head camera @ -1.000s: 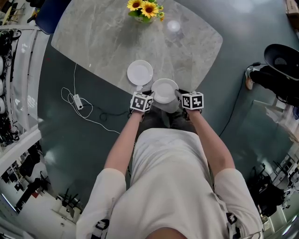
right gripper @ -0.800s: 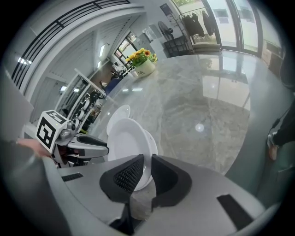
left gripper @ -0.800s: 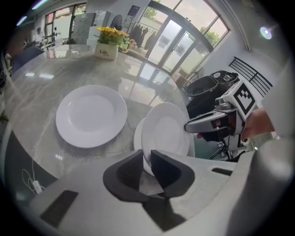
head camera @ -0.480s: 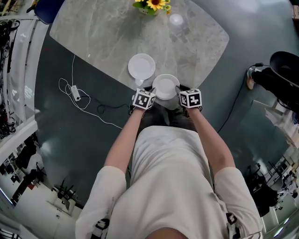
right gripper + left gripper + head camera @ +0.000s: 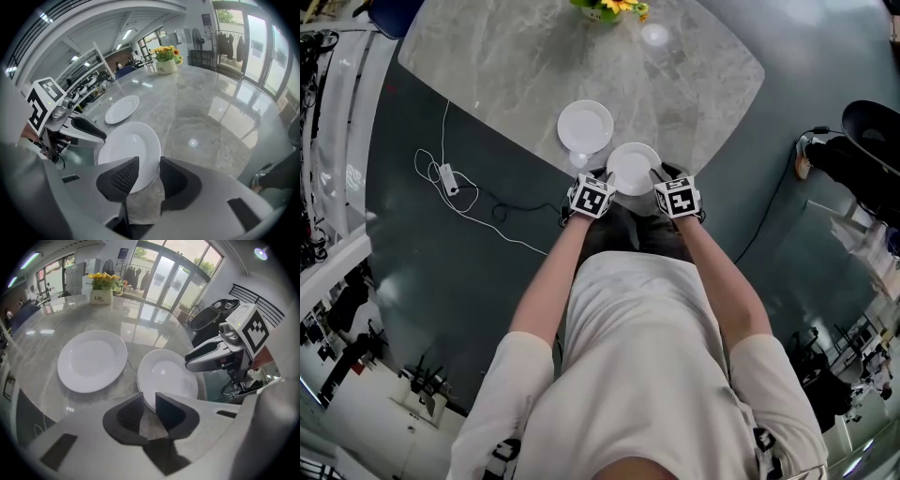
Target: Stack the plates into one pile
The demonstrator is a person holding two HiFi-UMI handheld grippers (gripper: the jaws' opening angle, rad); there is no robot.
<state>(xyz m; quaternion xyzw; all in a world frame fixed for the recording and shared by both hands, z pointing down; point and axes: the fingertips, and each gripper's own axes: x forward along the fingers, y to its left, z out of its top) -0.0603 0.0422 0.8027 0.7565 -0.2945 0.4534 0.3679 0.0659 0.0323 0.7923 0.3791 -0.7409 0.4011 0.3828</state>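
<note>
Head view showed the left tool [image 5: 607, 180] and right tool [image 5: 657, 177], jaws just opened loosely astride the near plate [image 5: 633, 167], while the far plate [image 5: 585, 125] lay far-left, nearer the left tool.

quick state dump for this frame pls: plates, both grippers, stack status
near plate: at near edge of table, rim between both grippers' jaws
far plate: flat on table, beside near plate, no overlap
left gripper: jaws apart, have just been opening, not pressing rim
right gripper: jaws apart, have just been opening, rim loose between
stack: not yet made
</note>
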